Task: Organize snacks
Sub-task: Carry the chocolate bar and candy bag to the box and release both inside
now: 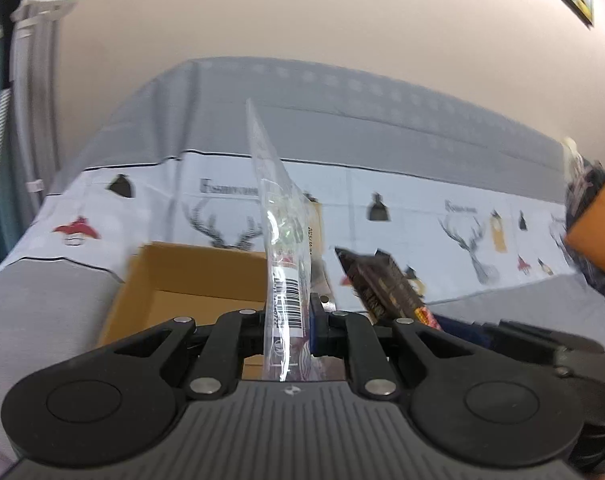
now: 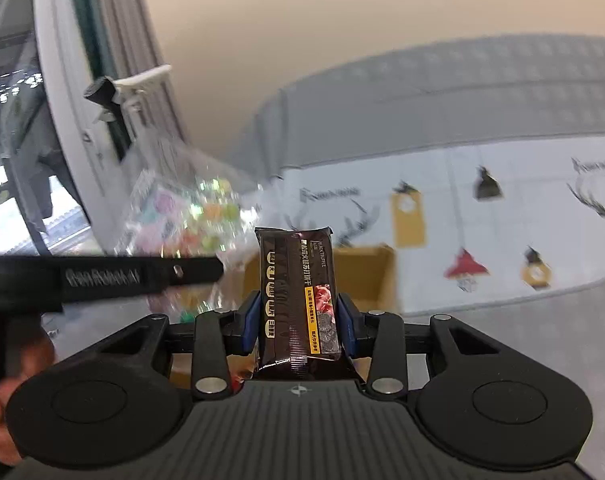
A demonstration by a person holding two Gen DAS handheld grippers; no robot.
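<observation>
Left gripper (image 1: 288, 320) clamped on a clear candy bag (image 1: 280, 216), bag standing edge-on straight out from the fingers. Right gripper (image 2: 298, 320) clamped on a dark cracker pack (image 2: 296, 292), pack upright between the blue pads (image 2: 249, 320). Cardboard box (image 1: 174, 276) sits below and ahead of both tools, on the printed tablecloth (image 1: 422, 208). Both snacks are above the box, not in it.

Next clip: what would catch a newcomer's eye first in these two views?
Each gripper holds up a snack. The left gripper pinches a clear candy bag that stands tall mid-frame; the right gripper clamps a dark biscuit pack upright. Behind both, an open cardboard box sits on the reindeer-print tablecloth.
</observation>
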